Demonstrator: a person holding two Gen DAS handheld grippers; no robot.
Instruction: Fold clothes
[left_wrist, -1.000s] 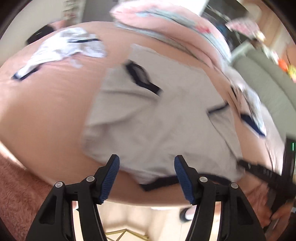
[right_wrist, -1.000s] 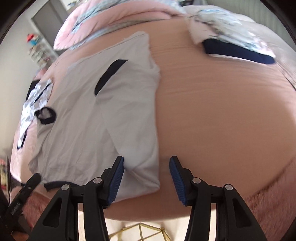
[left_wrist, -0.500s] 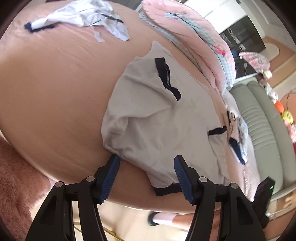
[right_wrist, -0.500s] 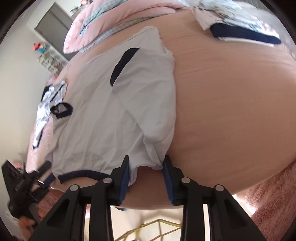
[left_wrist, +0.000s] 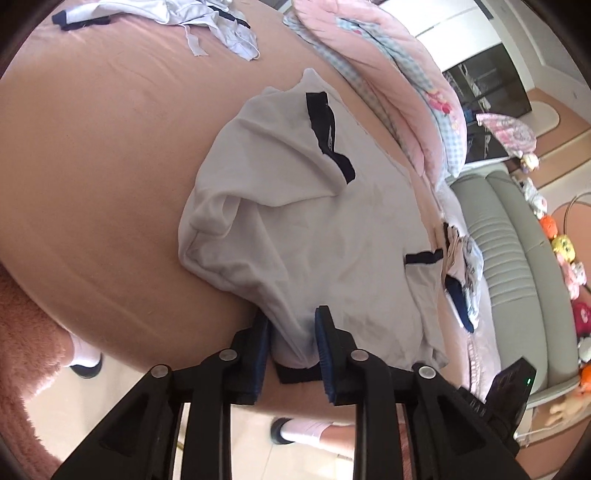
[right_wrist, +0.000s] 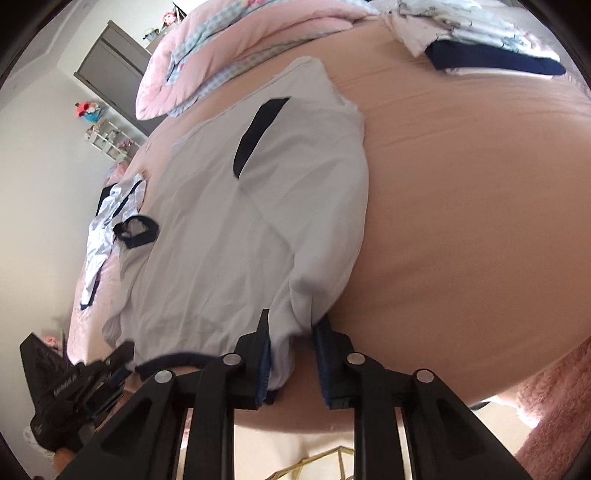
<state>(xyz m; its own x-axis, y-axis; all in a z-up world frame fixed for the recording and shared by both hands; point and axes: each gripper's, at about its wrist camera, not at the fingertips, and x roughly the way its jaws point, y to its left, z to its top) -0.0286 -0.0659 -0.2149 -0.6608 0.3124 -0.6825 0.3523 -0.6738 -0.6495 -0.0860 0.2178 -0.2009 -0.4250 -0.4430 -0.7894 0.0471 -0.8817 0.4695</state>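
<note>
A white T-shirt (left_wrist: 314, 236) with navy trim lies spread on the pink bed, both sleeves folded inward; it also shows in the right wrist view (right_wrist: 240, 236). My left gripper (left_wrist: 291, 334) is shut on the shirt's bottom hem at one corner, cloth bunched between the blue pads. My right gripper (right_wrist: 291, 339) is shut on the hem at the other bottom corner. The navy hem band (left_wrist: 295, 373) hangs at the bed's edge. The other gripper shows at the frame edge in each view (right_wrist: 70, 387).
Other white and navy garments lie at the far left (left_wrist: 177, 14) and by the sofa side (left_wrist: 461, 273). A rolled pink quilt (left_wrist: 388, 62) lies beyond the shirt. A grey sofa (left_wrist: 517, 236) stands to the right. A fluffy pink rug (left_wrist: 22, 332) covers the floor below.
Both grippers have moved in onto the shirt's bottom hem and closed on it. The corners are now bunched between the pads.
</note>
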